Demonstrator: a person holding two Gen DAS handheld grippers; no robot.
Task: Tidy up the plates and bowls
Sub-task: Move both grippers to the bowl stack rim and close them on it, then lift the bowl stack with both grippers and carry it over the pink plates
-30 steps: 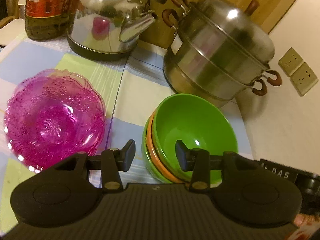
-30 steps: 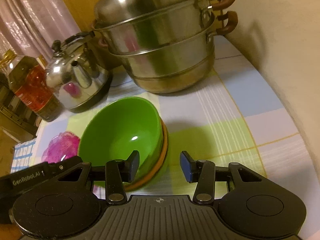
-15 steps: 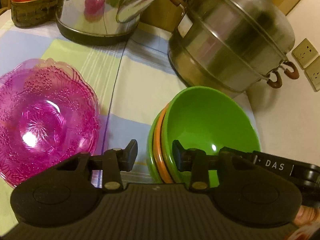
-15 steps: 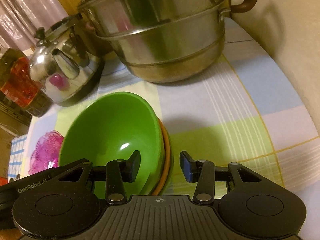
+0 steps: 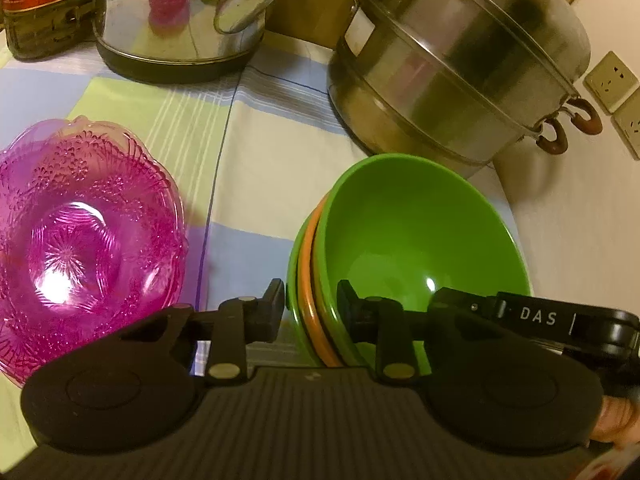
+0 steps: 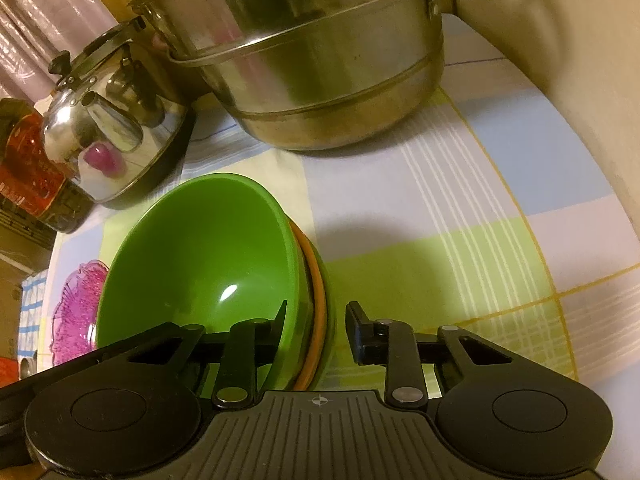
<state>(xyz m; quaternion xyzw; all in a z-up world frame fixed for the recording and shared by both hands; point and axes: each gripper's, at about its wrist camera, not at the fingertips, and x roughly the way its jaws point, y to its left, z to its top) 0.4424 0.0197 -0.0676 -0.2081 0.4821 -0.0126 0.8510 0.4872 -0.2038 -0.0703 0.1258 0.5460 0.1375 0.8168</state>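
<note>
A stack of three bowls, green [image 5: 400, 240] on top, orange [image 5: 306, 280] in the middle and green below, sits on the checked cloth. My left gripper [image 5: 311, 304] straddles the stack's left rim. Its jaws are closing; the outer finger [image 5: 276, 304] is right at the bottom bowl's wall. My right gripper [image 6: 316, 316] straddles the right rim of the same stack [image 6: 200, 260]. It is closing too, and a small gap shows between its outer finger [image 6: 356, 324] and the bowls. A pink glass dish [image 5: 80, 240] lies to the left of the stack.
A large steel steamer pot [image 5: 460, 60] stands just behind the bowls, with a steel kettle [image 5: 180, 20] and an oil bottle [image 5: 40, 0] further left. The wall with sockets [image 5: 610, 80] bounds the table on the right. Bare tablecloth [image 6: 480, 200] lies right of the stack.
Both grippers have come down and forward onto the bowl stack. Their jaws have narrowed around the stack's opposite rims. The bowls have not moved.
</note>
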